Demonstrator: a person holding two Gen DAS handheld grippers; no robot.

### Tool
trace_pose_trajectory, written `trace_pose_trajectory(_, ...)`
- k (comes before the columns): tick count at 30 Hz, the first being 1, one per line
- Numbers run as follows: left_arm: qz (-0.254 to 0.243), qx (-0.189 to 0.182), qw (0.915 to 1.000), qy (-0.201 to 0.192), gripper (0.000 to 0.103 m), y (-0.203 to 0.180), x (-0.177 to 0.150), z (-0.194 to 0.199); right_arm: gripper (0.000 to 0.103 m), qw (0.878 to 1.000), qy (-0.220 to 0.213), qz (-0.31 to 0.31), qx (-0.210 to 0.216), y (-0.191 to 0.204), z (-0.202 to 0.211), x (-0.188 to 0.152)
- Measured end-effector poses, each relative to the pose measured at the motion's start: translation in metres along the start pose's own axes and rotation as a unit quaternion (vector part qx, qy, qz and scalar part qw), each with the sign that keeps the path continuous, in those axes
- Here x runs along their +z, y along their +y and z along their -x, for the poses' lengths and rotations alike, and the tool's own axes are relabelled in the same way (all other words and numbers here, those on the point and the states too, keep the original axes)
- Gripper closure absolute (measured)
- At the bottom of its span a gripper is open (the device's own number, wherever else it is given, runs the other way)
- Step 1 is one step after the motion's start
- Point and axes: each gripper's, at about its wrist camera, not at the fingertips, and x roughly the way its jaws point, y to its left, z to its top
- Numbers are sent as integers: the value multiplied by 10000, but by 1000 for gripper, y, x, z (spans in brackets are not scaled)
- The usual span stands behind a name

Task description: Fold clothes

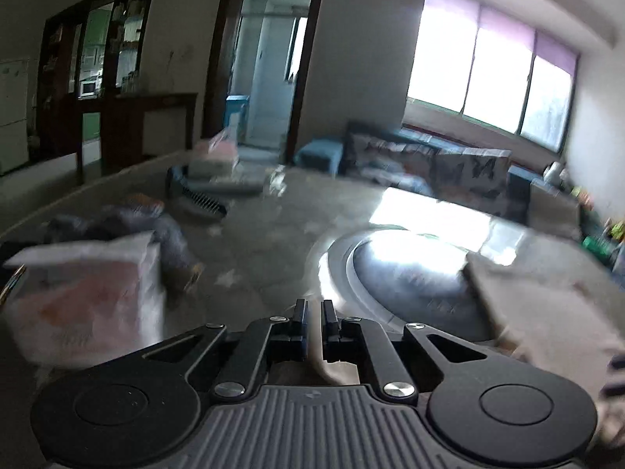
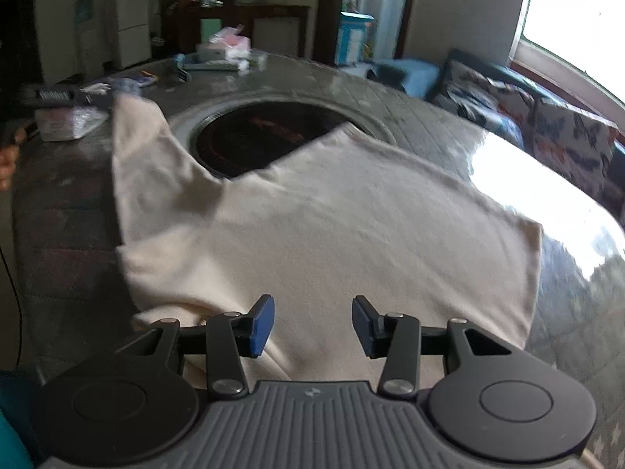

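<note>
Soft fuzzy cream cloth of the shirt [image 2: 332, 226] lying matt, table [image 2: 429, 117] top shining like smooth glossy stone, black glass circle [image 2: 250, 136] gleaming, gripper [image 2: 312, 322] arms looking like matt black plastic, blue pads [image 2: 261, 326] looking rubbery

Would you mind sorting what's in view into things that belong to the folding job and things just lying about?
Belongs to the job:
- cream garment, spread on the table
- left gripper, shut on a fold of it
- right gripper, open above its near edge

Just lying about:
- tissue packs
- dark clothing heap
- sofa
</note>
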Motion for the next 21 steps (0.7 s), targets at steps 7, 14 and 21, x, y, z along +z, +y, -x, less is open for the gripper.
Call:
trace_pose_trajectory(7,235,-11,9991,361,52,4,-8,-5,62,9977,-132,490,438,28,-3,22)
trace_pose_trajectory(14,409,281,9967,641,44,-3,-12,-24,80,9925,-94,877,849,60,-10,31)
trace_pose_trajectory(21,539,400,9962,555,100,-1,-9,-30,81,9888,-23,1156,948,82,-20,24)
